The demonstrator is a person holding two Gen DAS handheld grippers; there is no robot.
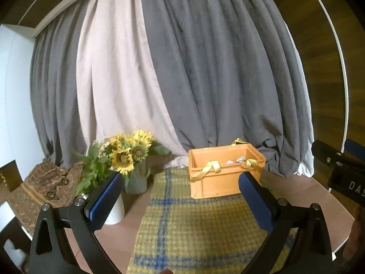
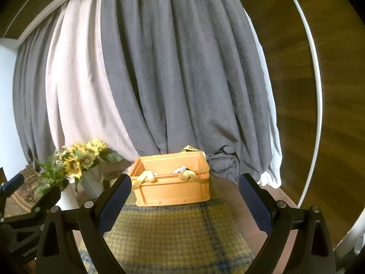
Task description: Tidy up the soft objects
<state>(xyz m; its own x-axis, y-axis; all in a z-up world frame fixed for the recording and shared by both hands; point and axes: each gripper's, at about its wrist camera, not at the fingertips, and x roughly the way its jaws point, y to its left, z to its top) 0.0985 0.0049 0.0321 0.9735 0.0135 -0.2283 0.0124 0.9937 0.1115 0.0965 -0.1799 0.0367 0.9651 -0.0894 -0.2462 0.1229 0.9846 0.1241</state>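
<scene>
I have both tools up over the near end of the counter (image 1: pixel 319 194), looking across it toward the curtains. The left gripper (image 1: pixel 180 201) has its fingers (image 1: pixel 105 201) spread wide apart with nothing between them, only the yellow-and-blue plaid cloth (image 1: pixel 194 228) showing in the gap. The right gripper (image 2: pixel 184 203) is the same: fingers (image 2: pixel 255 205) wide apart, gripping nothing, with the plaid cloth (image 2: pixel 173 233) beneath.

The orange crate (image 1: pixel 219 178) sits on the far end of the cloth, straight ahead of both tools and well apart from the fingertips. Yellow ribbon loops (image 1: pixel 209 167) hang over its near rim, another shows at the far rim, and inside I can make out small pale, crumpled soft items (image 1: pixel 235 160), too small to identify. From the right wrist the crate (image 2: pixel 171 189) stands just beyond the left fingertip, and the pale items (image 2: pixel 180 169) peek above the rim.

To the left of the crate, a bunch of sunflowers (image 1: pixel 127 153) stands in a grey-green vase (image 1: pixel 136 180), and a white ribbed cylinder (image 1: pixel 116 207) sits just behind my left tool's left finger, partly hidden by it. Farther left lies a brown patterned cloth (image 1: pixel 45 182). Grey and pale pink curtains (image 1: pixel 182 68) bunch down onto the counter right behind the crate. The right tool's black body edges into the left view at the right, and the path across the cloth to the crate is open.
</scene>
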